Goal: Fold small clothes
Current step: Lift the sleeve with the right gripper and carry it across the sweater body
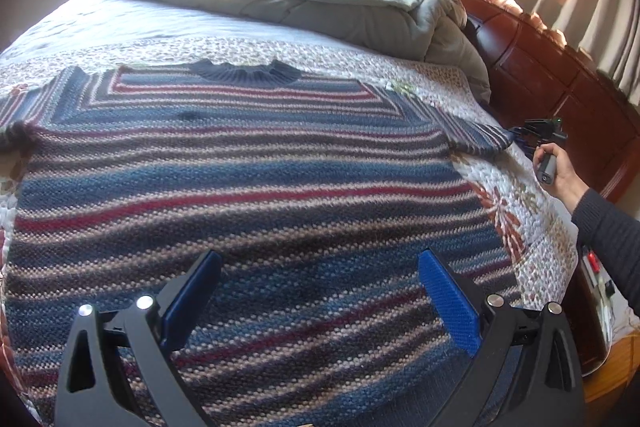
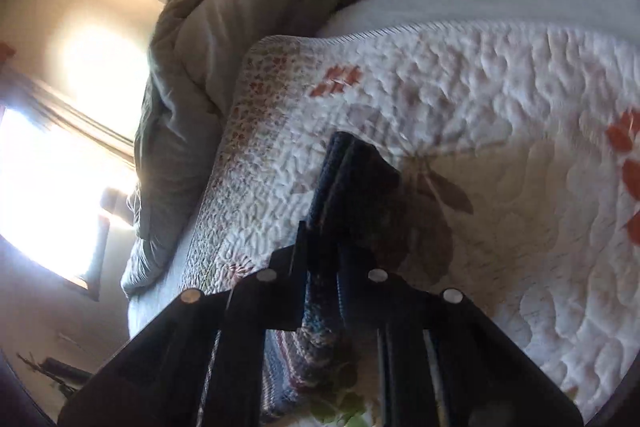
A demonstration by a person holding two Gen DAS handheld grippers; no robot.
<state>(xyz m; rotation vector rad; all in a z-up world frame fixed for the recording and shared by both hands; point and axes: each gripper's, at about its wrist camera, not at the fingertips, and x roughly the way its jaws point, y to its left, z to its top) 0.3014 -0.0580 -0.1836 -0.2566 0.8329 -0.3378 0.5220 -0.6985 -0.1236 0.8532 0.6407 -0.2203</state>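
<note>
The bed (image 1: 280, 27) carries a quilted floral coverlet (image 1: 520, 195), and on that the striped knit sweater (image 1: 240, 187) lies flat, collar away from the left camera, body spread wide, one sleeve reaching toward the wooden headboard (image 1: 560, 67). A rumpled grey duvet (image 1: 360, 3) is heaped beyond it.

The sweater looks thick, loosely knitted and soft: likely fairly heavy for its kind, limp, prone to stretch and sag if lifted by one point, but grippy enough on the quilt not to slide. Cuffs, hem corners and shoulder seams seem the sound places to pinch, where the knit is doubled.

The left hand-held gripper (image 1: 320, 295) hovers over the lower body of the sweater with its blue pads spread wide, holding nothing. The right hand-held gripper (image 2: 324, 247) is pressed together on the sleeve end (image 2: 344, 163), dark ribbed cuff jutting past the fingers.

The left view alone shows the whole garment and the person's right hand (image 1: 556, 167) at the sleeve tip; the right view alone shows the pinch up close, though blurred.
</note>
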